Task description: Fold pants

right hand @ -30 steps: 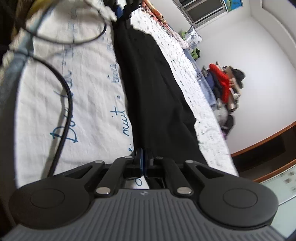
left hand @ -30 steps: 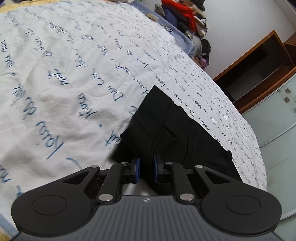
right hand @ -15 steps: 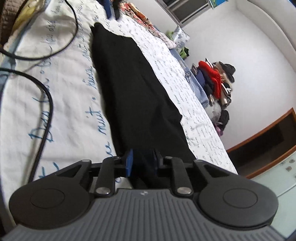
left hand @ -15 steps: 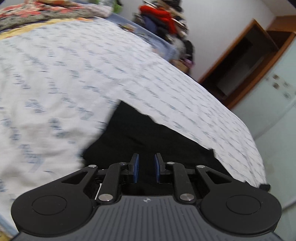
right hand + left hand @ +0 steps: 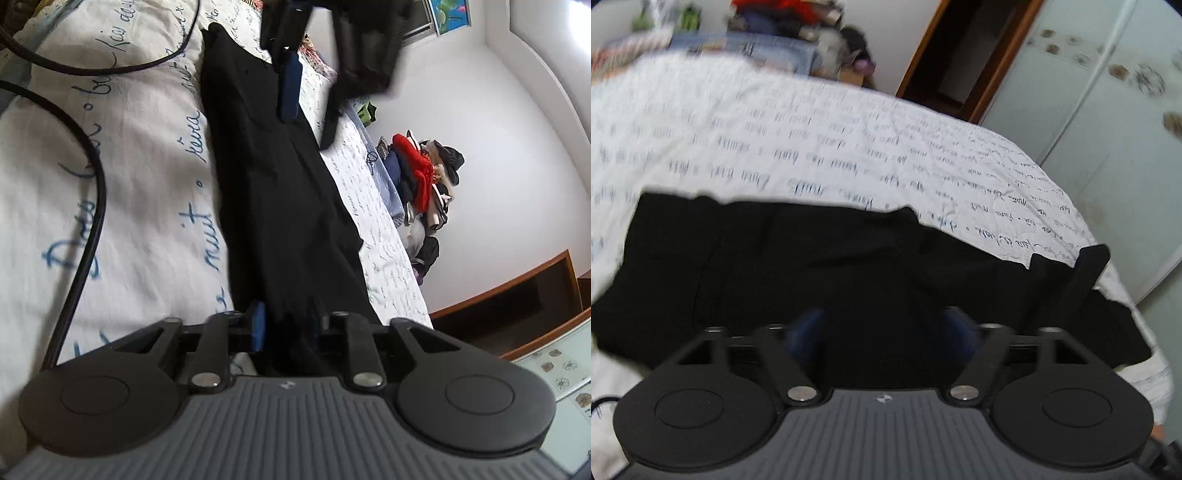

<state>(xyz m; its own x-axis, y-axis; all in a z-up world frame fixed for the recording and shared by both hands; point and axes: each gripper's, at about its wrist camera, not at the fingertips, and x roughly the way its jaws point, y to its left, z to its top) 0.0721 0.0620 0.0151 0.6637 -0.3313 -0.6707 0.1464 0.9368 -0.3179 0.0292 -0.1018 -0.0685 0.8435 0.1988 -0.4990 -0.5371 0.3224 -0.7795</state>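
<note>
Left wrist view: the left gripper [image 5: 882, 326] hangs over the pair of black pants [image 5: 775, 266]. Its jaws are spread wide, having just opened, and nothing is pinched between the blurred blue pads [image 5: 807, 328]. The pants lie lengthwise across the white quilted bedsheet printed with blue handwriting [image 5: 849, 140]. They are a matte, soft cloth, flat but for low creases, with a wavy far edge. Behind the bed stand a frosted glass wardrobe door with small flower marks [image 5: 1108, 110] and a brown wooden frame [image 5: 923, 66].

Right wrist view: this one looks along the pants from their near end, so they read as a long, narrow dark strip running away up the bed. The right gripper [image 5: 288, 321] has just drawn its jaws closer. A thick fold of the black cloth fills the narrow gap and the pads close on it. Only here do the glossy black cable [image 5: 99, 192] curling over the sheet and the left gripper's smooth blue pad seen from outside, raised above the far end, show. The heap of clothes with a red garment [image 5: 421, 173] is sharp here and blurred in the other view.
</note>
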